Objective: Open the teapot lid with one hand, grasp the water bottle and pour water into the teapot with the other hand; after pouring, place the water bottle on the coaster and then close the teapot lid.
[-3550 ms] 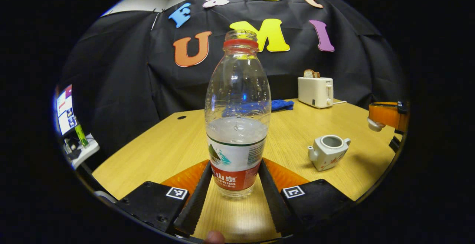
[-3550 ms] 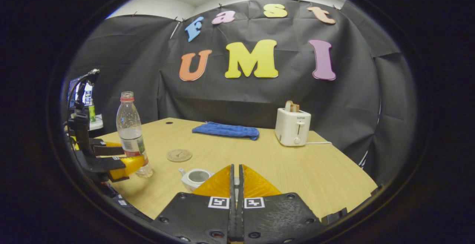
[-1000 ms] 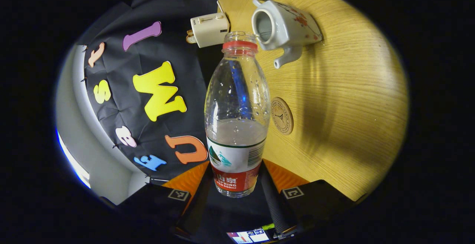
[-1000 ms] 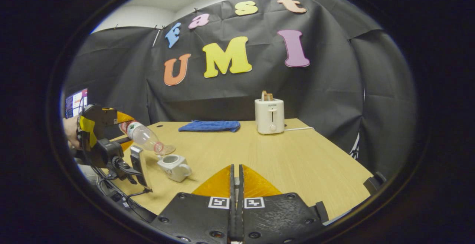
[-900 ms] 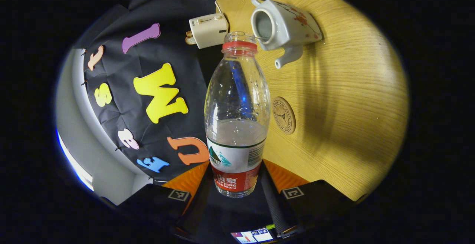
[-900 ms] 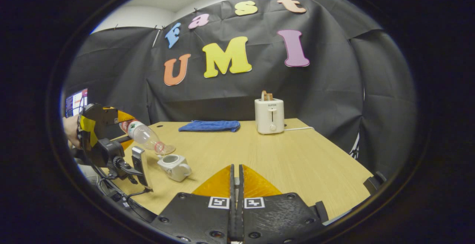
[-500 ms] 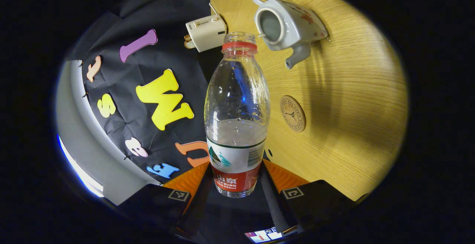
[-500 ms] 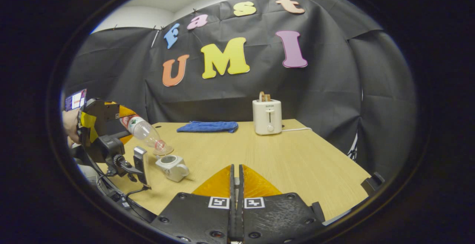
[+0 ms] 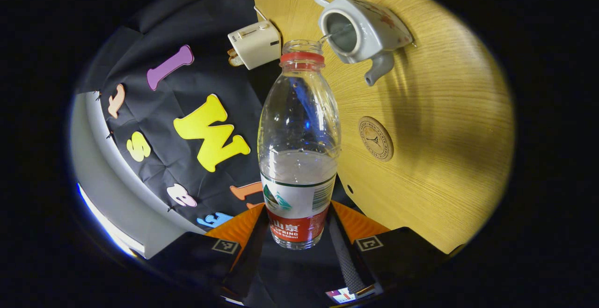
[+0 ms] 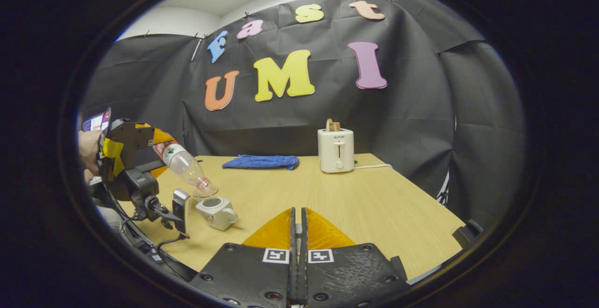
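Now we saw a thin stream running from the mouth of the water bottle (image 9: 299, 153) into the open teapot (image 9: 362, 27); half a second earlier no stream was visible. Our left gripper (image 9: 298, 233) had tilted a little further, so in the left gripper view the table (image 9: 444, 158) had swung round and the teapot sat at 1 o'clock from the bottle's red neck ring. Both fingers pressed on the bottle's labelled lower part, which kept it clamped. The bottle was clear ribbed plastic, uncapped, about half full. The teapot was white glazed ceramic with a small red pattern, squarish, with its spout toward the round brown coaster (image 9: 376, 131) at 3 o'clock from the bottle. The table was pale wood grain.

In the right gripper view, our right gripper (image 10: 297, 233) was closed, fingers together; whether anything sat between them we could not tell. The teapot (image 10: 216, 211) stood at 10 o'clock from it, under the slanted bottle (image 10: 185, 165). A white toaster (image 10: 335, 149) and a blue cloth (image 10: 260, 161) lay at the far edge.
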The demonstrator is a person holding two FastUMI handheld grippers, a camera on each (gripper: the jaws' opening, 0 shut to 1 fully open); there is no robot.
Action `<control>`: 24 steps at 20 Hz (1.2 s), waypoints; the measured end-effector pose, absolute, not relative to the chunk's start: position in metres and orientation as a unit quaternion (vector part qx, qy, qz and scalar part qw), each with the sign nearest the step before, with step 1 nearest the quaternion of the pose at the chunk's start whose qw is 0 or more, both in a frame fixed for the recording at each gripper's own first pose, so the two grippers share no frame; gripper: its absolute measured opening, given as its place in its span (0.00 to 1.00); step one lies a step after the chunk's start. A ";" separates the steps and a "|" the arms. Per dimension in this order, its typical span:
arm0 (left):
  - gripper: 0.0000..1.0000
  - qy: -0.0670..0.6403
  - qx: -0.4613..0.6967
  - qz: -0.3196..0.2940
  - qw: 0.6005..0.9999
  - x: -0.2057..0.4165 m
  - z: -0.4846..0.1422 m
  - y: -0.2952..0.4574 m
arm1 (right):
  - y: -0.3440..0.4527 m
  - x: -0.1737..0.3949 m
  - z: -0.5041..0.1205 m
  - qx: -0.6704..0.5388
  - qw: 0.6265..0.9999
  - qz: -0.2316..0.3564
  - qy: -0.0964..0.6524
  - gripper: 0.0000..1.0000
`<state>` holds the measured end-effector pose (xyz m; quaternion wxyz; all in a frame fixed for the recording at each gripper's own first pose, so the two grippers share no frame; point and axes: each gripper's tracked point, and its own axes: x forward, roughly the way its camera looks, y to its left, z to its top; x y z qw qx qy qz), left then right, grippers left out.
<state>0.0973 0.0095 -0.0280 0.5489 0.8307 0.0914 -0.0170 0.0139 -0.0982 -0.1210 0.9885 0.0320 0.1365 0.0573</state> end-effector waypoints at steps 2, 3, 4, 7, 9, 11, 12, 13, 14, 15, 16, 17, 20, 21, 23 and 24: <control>0.75 0.094 0.835 -0.018 0.541 0.096 -0.027 0.008 | -0.099 0.013 -0.121 0.031 0.989 0.057 0.135 0.00; 0.76 0.093 0.838 -0.018 0.538 0.097 -0.025 0.008 | -0.100 0.012 -0.120 0.031 0.989 0.056 0.133 0.00; 0.75 0.093 0.840 -0.015 0.534 0.096 -0.023 0.008 | -0.101 0.012 -0.120 0.031 0.989 0.056 0.133 0.00; 0.75 0.088 0.847 -0.011 0.523 0.095 -0.016 0.005 | -0.104 0.011 -0.121 0.035 0.989 0.055 0.132 0.00; 0.75 0.087 0.852 -0.010 0.517 0.096 -0.013 0.004 | -0.106 0.010 -0.121 0.036 0.989 0.054 0.131 0.00; 0.75 0.088 0.855 -0.011 0.512 0.096 -0.011 0.002 | -0.107 0.009 -0.120 0.038 0.989 0.053 0.129 0.00; 0.75 0.090 0.856 -0.010 0.509 0.097 -0.010 0.003 | -0.107 0.008 -0.120 0.038 0.990 0.053 0.129 0.00; 0.75 0.092 0.857 -0.010 0.507 0.098 -0.010 0.003 | -0.108 0.007 -0.119 0.039 0.990 0.053 0.128 0.00; 0.75 0.094 0.858 -0.010 0.505 0.097 -0.009 0.003 | -0.108 0.006 -0.120 0.039 0.990 0.053 0.128 0.00; 0.75 0.095 0.859 -0.010 0.503 0.097 -0.008 0.003 | -0.109 0.006 -0.120 0.039 0.990 0.052 0.127 0.00; 0.75 0.095 0.860 -0.011 0.502 0.096 -0.008 0.002 | -0.111 0.006 -0.120 0.040 0.990 0.051 0.127 0.00; 0.75 0.092 0.860 -0.013 0.502 0.096 -0.007 0.001 | -0.112 0.007 -0.121 0.041 0.990 0.050 0.127 0.00; 0.75 0.094 0.860 -0.012 0.502 0.100 -0.007 0.003 | -0.111 0.007 -0.121 0.042 0.990 0.050 0.128 0.00; 0.75 0.093 0.860 -0.013 0.502 0.101 -0.006 0.001 | -0.111 0.006 -0.121 0.042 0.990 0.050 0.126 0.00; 0.75 0.089 0.858 -0.014 0.506 0.101 -0.006 0.001 | -0.111 0.007 -0.120 0.041 0.990 0.050 0.125 0.00; 0.76 0.088 0.856 -0.015 0.509 0.101 -0.008 0.001 | -0.112 0.008 -0.120 0.040 0.990 0.048 0.126 0.00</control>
